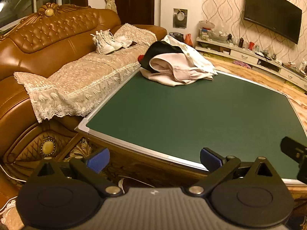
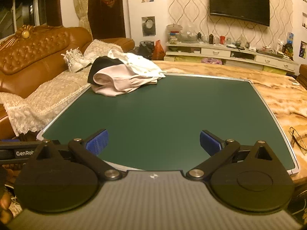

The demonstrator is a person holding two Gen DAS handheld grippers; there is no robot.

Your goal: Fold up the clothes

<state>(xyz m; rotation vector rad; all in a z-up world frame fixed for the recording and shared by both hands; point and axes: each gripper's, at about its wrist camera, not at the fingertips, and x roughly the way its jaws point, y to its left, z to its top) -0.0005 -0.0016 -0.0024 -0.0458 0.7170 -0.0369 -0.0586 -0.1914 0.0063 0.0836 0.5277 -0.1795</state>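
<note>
Left wrist view: left gripper (image 1: 154,160) held low over the near edge of the green board (image 1: 191,118), blue pads (image 1: 98,162) spread wide, gripping nothing. Pile of clothes (image 1: 178,65) heaped at the far left corner of the board: pink garment at the front, black piece behind, white shirt draped on top. Just beside the left edge, a brown leather sofa (image 1: 48,44) with a lace cover (image 1: 76,84), white shoes (image 1: 106,42) on the seat. Wall-mounted TV (image 1: 272,11) over a cluttered low cabinet (image 1: 249,55). Right wrist view: right gripper (image 2: 154,141) over the near edge of the board, jaws likewise wide apart and empty. Same clothes pile at the far left corner. Board lying on a marbled tabletop (image 2: 278,95), spectacles (image 2: 298,140) near its right edge.
</note>
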